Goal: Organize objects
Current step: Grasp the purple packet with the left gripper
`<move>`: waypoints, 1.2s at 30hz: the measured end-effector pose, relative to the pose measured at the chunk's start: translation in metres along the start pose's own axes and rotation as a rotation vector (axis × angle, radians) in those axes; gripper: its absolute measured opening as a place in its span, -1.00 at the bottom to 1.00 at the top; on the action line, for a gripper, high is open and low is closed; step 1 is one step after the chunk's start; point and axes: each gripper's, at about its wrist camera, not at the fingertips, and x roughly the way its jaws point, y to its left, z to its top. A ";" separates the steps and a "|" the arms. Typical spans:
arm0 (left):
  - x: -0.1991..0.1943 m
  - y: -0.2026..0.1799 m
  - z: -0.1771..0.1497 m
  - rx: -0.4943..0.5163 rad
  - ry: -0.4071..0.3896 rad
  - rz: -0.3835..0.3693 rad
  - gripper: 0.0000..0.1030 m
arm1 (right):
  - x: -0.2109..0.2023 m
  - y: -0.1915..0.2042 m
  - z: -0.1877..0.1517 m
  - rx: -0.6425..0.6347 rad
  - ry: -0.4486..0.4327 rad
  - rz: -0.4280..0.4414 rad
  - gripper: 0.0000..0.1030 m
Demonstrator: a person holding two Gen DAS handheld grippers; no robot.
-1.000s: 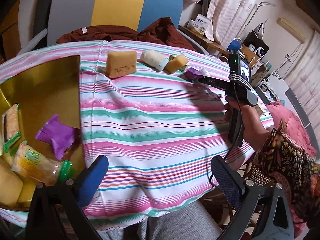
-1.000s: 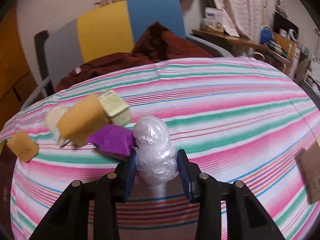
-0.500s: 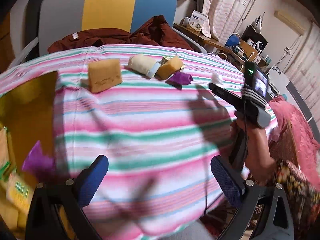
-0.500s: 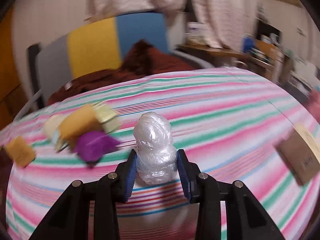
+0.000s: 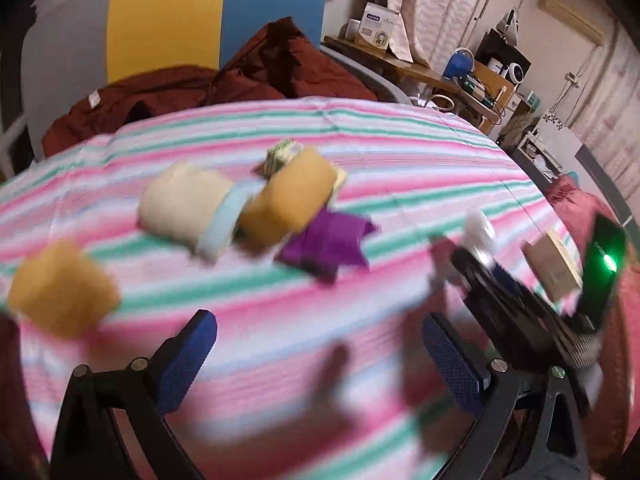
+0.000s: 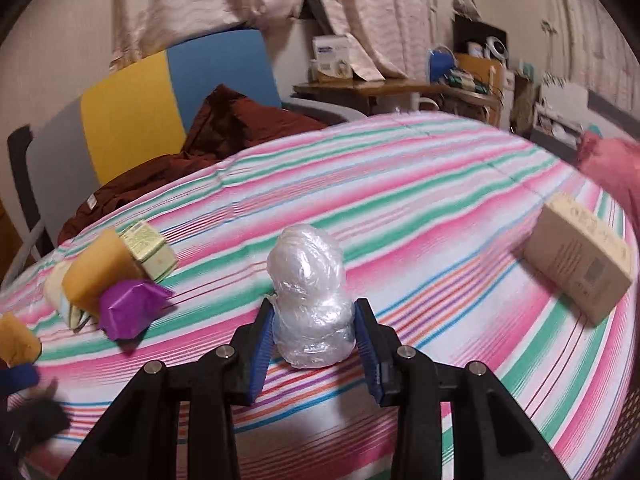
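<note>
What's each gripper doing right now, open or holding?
Left gripper: open, empty.
Right gripper: shut on the clear plastic-wrapped bundle.

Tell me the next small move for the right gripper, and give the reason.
Probably carry the plastic-wrapped bundle leftward, clear of the table. The right gripper is shut on it and it appears lifted off the striped cloth. The purple packet and sponge-like blocks lie to the left, so passing above them seems wise. The left gripper is open and holds nothing.
</note>
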 end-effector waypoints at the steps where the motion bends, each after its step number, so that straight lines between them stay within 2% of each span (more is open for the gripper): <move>1: 0.006 -0.003 0.006 0.021 -0.016 0.000 0.99 | 0.001 -0.006 -0.001 0.018 0.001 0.002 -0.25; 6: 0.039 -0.009 0.027 0.104 -0.018 0.018 0.93 | 0.001 -0.013 -0.004 0.054 0.002 0.018 -0.25; 10: 0.052 -0.006 0.032 0.079 -0.022 -0.016 0.74 | 0.001 -0.012 -0.006 0.047 0.007 0.011 -0.25; 14: 0.060 0.000 0.029 0.047 -0.029 0.011 0.42 | 0.001 -0.010 -0.007 0.040 0.007 0.004 -0.25; 15: 0.059 0.001 0.029 0.043 -0.035 0.006 0.31 | 0.002 -0.011 -0.006 0.039 0.007 0.004 -0.25; 16: 0.059 0.001 0.029 0.044 -0.036 0.001 0.11 | 0.002 -0.011 -0.006 0.039 0.007 0.004 -0.25; 25: 0.041 -0.009 0.003 0.113 -0.057 0.027 0.09 | 0.002 -0.010 -0.006 0.032 0.007 -0.004 -0.25; 30: 0.021 -0.004 -0.023 0.097 -0.076 0.046 0.09 | 0.001 -0.006 -0.006 0.014 0.003 -0.011 -0.28; 36: -0.006 0.004 -0.057 0.091 -0.093 0.078 0.09 | -0.004 0.004 -0.007 -0.043 -0.017 0.020 -0.30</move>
